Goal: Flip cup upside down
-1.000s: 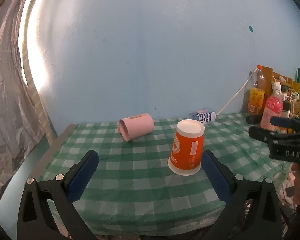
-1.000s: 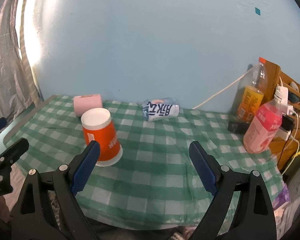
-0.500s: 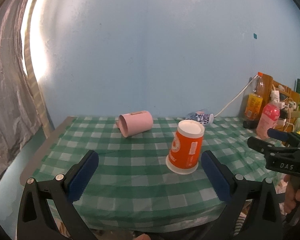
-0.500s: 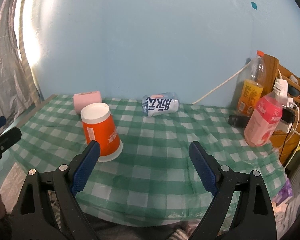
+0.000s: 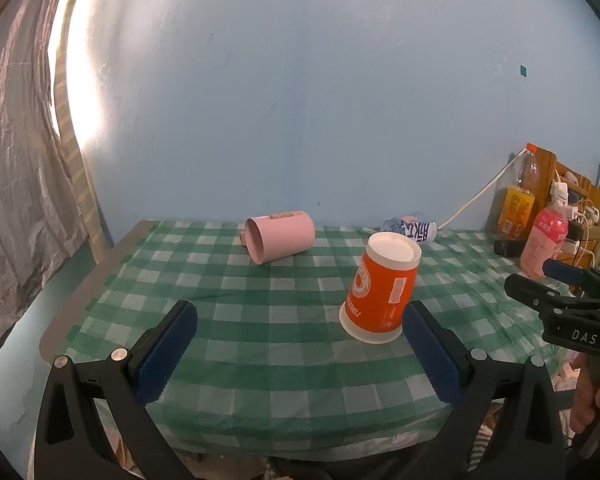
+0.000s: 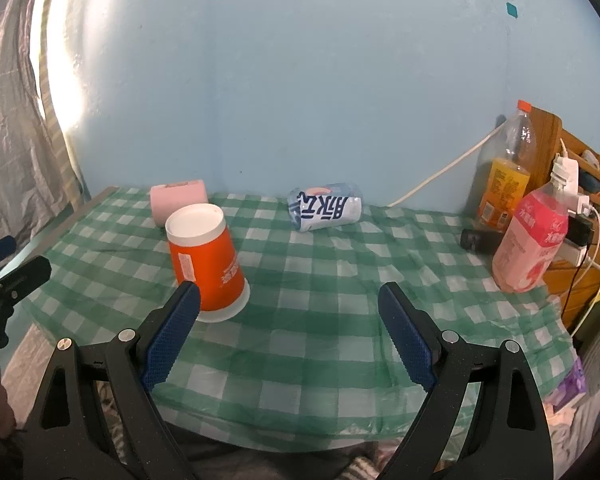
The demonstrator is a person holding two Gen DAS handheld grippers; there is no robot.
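left gripper [image 5: 300, 350] spread wide, right gripper [image 6: 290, 330] likewise

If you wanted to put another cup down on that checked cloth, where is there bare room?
Bare cloth lies along the front edge, between the orange cup and the pink bottle, and left of the pink cup. The right end is crowded: the orange-drink bottle, chargers and cables.

We see a dim, bluish room in both views. Strong glare burns out a strip of the wall [image 5: 80, 92] at far left, where the light enters. The orange cup [image 5: 380, 288] casts only a faint, soft shadow on the worktop [image 6: 320, 320]. Fisheye curvature bends the edges, dark vignette fills the corners, and focus is slightly soft throughout.
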